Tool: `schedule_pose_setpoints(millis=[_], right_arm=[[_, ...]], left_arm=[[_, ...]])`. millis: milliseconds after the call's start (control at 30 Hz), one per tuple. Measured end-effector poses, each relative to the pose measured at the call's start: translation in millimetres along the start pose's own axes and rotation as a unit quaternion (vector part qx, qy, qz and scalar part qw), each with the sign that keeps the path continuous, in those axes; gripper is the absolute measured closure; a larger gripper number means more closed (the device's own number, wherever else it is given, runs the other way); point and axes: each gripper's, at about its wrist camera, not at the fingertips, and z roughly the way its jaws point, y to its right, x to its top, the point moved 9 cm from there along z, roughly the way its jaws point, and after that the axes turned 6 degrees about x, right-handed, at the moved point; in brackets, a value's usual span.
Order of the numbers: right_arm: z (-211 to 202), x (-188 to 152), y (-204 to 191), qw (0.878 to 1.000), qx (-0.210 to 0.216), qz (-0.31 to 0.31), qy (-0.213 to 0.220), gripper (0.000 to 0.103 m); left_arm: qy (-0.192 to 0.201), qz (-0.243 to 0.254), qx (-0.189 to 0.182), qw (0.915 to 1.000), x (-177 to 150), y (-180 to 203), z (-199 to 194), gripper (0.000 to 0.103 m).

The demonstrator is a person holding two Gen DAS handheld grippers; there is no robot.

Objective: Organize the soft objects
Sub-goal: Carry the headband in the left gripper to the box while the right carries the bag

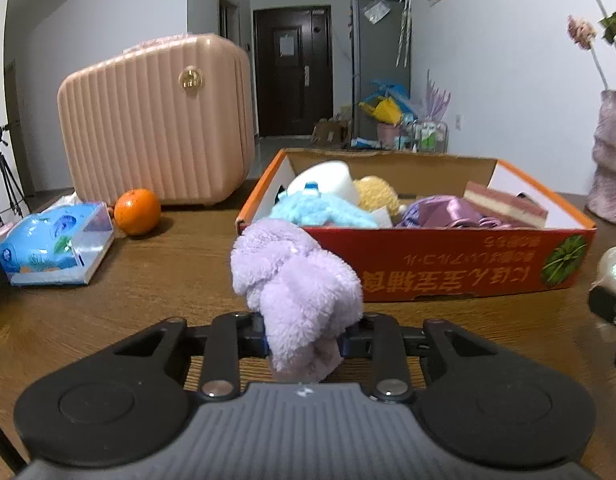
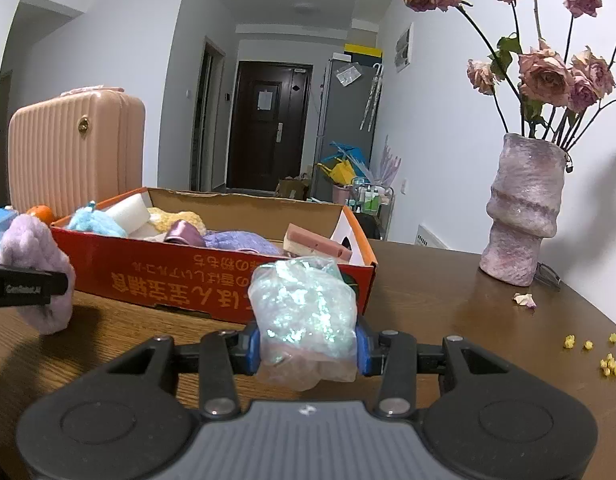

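Note:
My left gripper (image 1: 304,340) is shut on a fluffy purple plush (image 1: 296,280), held above the wooden table just in front of the red cardboard box (image 1: 447,264). The plush also shows at the left of the right wrist view (image 2: 36,272). My right gripper (image 2: 308,348) is shut on a crinkly iridescent plastic bag (image 2: 304,312), in front of the box's near right corner (image 2: 363,276). The box holds several soft things: a blue plush (image 1: 319,210), a white sponge (image 1: 327,180), a yellow plush (image 1: 377,194), purple satin cloth (image 1: 439,212) and a pink sponge block (image 1: 503,204).
A pink ribbed suitcase (image 1: 156,120), an orange (image 1: 136,211) and a blue tissue pack (image 1: 52,248) stand left of the box. A purple vase with dried roses (image 2: 519,212) stands at the right, with a petal (image 2: 523,300) and yellow crumbs (image 2: 607,364) on the table (image 2: 447,300).

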Motion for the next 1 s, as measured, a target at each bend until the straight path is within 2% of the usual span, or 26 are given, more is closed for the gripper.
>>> schedule_pose_setpoints(millis=[367,667,1000], right_arm=[[-22.6,6.3,-6.4,0.999,0.002,0.022,0.03,0.061],[-30.6,17.0,-8.2,0.998,0.002,0.025,0.057,0.061],[-19.3,36.6,-12.1,0.995,0.008,0.045,0.087,0.061]], left_arm=[[0.071,-0.001,-0.029,0.997,18.4,1.3,-50.6,0.075],[0.101,-0.009,-0.039,0.9941,35.2,1.5,-65.9,0.075],[0.113,-0.028,-0.043,0.9923,56.9,7.3,-59.7,0.075]])
